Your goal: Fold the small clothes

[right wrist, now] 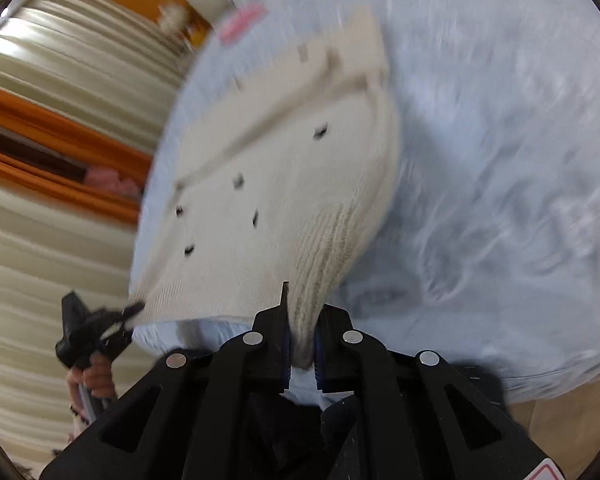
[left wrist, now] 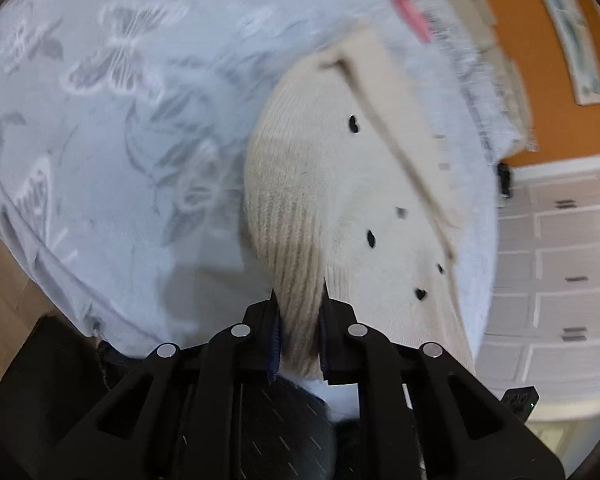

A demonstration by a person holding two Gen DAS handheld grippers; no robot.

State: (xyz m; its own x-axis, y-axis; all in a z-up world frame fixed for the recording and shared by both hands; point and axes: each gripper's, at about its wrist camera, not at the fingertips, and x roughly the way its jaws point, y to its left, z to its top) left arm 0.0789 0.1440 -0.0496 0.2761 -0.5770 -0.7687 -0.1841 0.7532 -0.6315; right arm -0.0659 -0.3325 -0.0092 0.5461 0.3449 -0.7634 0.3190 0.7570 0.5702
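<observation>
The sweater [left wrist: 340, 184], cream knit with small black marks, lies spread on the pale blue bedspread [left wrist: 120, 120], which carries a butterfly print. The left gripper [left wrist: 298, 344] is clamped on the sweater's ribbed hem, the knit bunched between its two black jaws and lifted slightly off the bedspread. The right gripper [right wrist: 302, 344] is likewise closed on a ribbed corner of the sweater [right wrist: 284, 184], the fabric pinched tight between its jaws. In the right wrist view the left gripper [right wrist: 96, 328] appears at the sweater's near left corner, with a hand [right wrist: 92, 380] below it; motion blur makes its exact contact with the cloth uncertain. A flat cream piece, possibly a sleeve or folded panel, crosses the far part of the sweater; blur prevents a firm reading. A pink item [left wrist: 412, 16] lies on the bedspread beyond the sweater, its kind not discernible. An orange wall [left wrist: 512, 40] stands beyond the bedspread's far edge, and white drawers [left wrist: 560, 260] stand to the sweater's right in the left wrist view. White slatted blinds [right wrist: 40, 120] fill the area left of the bedspread [right wrist: 500, 160] in the right wrist view.
</observation>
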